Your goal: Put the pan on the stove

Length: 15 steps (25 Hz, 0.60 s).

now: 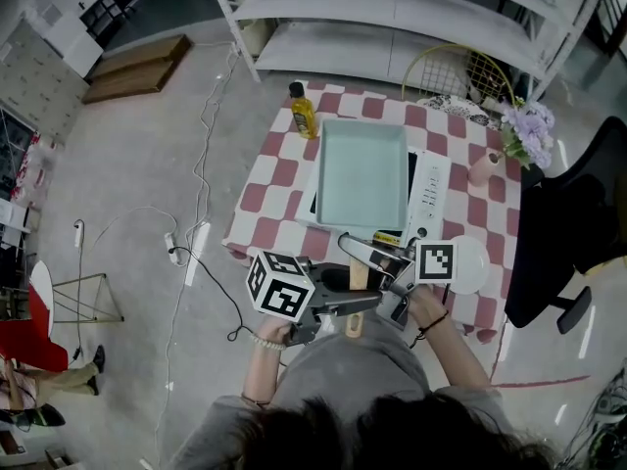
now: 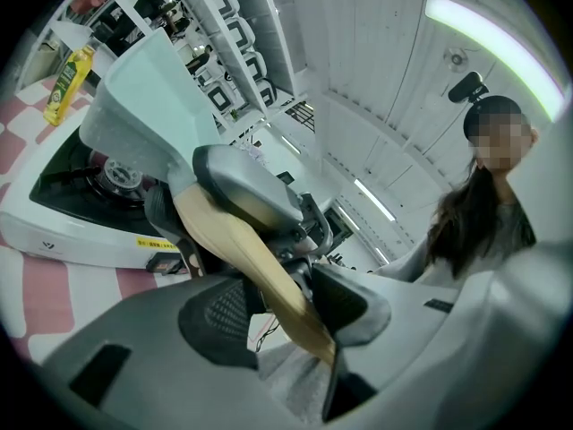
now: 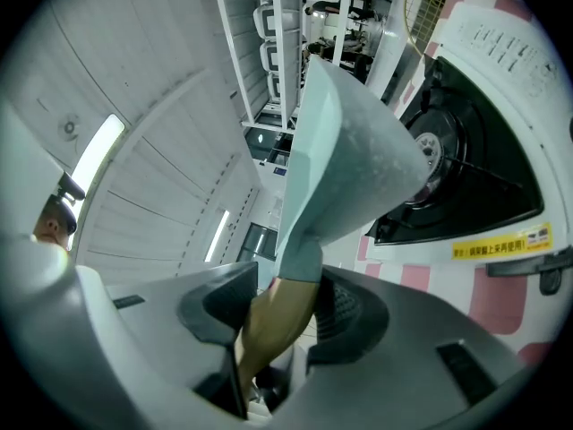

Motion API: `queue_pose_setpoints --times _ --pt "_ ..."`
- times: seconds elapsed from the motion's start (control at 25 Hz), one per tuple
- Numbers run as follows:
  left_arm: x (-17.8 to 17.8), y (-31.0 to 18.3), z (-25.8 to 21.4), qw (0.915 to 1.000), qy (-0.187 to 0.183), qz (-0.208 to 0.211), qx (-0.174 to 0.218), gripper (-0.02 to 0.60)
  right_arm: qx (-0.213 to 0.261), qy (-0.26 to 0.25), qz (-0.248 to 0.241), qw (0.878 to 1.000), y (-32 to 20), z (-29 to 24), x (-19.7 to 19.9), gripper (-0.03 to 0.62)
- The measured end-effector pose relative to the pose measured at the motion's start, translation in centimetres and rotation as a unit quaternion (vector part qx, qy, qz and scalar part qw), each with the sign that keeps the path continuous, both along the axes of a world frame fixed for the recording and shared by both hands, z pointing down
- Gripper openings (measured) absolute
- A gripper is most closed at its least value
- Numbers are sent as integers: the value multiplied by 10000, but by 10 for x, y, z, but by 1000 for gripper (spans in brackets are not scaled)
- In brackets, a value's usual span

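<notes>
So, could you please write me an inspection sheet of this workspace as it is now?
Surface: table covered with a red-and-white checked cloth.
Job's things: pale green pan held over the white stove; I cannot tell whether it rests on it.
Clutter: yellow bottle, flowers in a pink vase, white plate, wire basket.
Grippers: left gripper and right gripper both have fingers closed on the pan's wooden handle.
Cables: white cables and a power strip on the floor, left of the table.
Surroundings: white shelves behind, black chair at the right.
</notes>
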State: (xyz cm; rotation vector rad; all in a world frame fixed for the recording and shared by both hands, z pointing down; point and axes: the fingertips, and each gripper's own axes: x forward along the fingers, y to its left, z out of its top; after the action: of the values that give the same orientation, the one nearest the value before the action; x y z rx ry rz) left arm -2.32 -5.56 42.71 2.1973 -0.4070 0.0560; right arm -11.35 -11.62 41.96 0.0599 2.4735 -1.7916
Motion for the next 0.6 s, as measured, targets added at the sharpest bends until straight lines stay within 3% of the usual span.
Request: queue_pose_setpoints --times 0.6 --pt "-11 -44 6 9999 -71 -1 -154 200 -69 -96 -55 9999 -44 5 -12 190"
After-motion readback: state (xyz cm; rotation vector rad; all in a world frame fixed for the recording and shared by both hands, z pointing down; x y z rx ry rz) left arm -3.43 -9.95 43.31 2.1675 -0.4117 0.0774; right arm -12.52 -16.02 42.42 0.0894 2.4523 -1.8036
